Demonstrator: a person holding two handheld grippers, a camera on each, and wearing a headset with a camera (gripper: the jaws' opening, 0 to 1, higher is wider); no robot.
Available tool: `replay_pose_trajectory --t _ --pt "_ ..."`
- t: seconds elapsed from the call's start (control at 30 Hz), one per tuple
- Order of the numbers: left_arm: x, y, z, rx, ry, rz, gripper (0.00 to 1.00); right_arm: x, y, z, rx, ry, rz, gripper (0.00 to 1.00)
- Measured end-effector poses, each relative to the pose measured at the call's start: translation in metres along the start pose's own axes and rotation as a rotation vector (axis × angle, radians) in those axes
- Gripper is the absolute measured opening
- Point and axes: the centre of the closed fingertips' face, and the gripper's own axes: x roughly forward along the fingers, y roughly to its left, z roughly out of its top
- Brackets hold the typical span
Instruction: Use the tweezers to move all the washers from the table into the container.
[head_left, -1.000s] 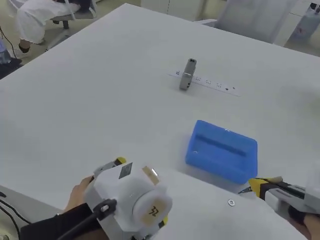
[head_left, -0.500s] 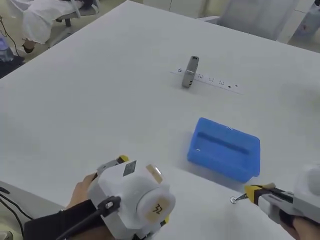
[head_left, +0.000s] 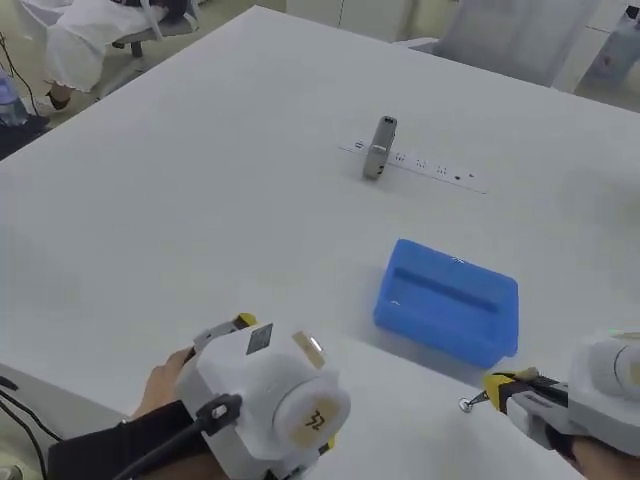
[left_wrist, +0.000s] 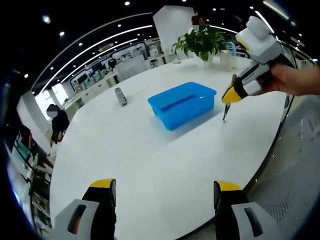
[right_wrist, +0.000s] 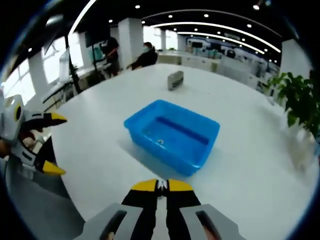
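Note:
A blue container (head_left: 447, 300) sits on the white table (head_left: 200, 200), and a small washer (right_wrist: 161, 142) lies inside it. Near the table's front edge lies another washer (head_left: 465, 404). My right gripper (head_left: 502, 382) is shut on thin tweezers (head_left: 479, 398), and their tip rests at that washer (left_wrist: 223, 120). Whether the tip pinches it I cannot tell. In the right gripper view the jaws of the right gripper (right_wrist: 161, 186) are pressed together. My left gripper (left_wrist: 162, 186) stands open with nothing in it, low at the front left (head_left: 250, 340).
A power strip (head_left: 425, 166) with a grey plug (head_left: 378, 148) lies beyond the container. The table's front edge (head_left: 60, 385) runs close to both grippers. A potted plant (left_wrist: 202, 40) stands at the table's far side. A person in white (head_left: 80, 40) sits at the far left.
My right gripper has moved left and down, bringing the tweezers' tip onto the washer by the front edge. The left gripper has stayed put.

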Motion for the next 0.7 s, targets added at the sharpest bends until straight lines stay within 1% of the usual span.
replay_pose_trajectory --t 0.03,0.13,0.27,0.4,0.5,0.57,0.63,0.7 --pt "0.000 0.000 0.000 0.000 0.000 0.000 0.81 0.000 0.002 0.000 -0.022 0.008 -0.001 0.01" --pt "0.000 0.000 0.000 -0.002 -0.001 -0.001 0.81 -0.003 0.004 0.004 -0.036 0.005 0.002 0.01" --pt "0.000 0.000 0.000 -0.001 0.001 -0.001 0.81 -0.009 0.004 0.014 -0.034 -0.013 0.013 0.01" --pt "0.000 -0.001 -0.001 0.002 0.005 -0.005 0.81 -0.019 0.001 0.032 -0.032 -0.057 0.016 0.01" --pt "0.000 -0.001 -0.001 0.001 0.003 -0.006 0.81 -0.025 0.000 0.047 -0.006 -0.099 0.026 0.01" --pt "0.001 -0.001 -0.001 0.002 0.006 -0.006 0.81 -0.030 -0.004 0.058 0.006 -0.126 0.026 0.01" --pt "0.001 -0.001 -0.001 0.004 0.005 -0.004 0.81 -0.032 -0.006 0.063 0.005 -0.137 0.024 0.01" --pt "0.001 -0.002 -0.002 0.005 0.009 -0.005 0.81 -0.033 -0.011 0.076 -0.009 -0.164 0.007 0.01"
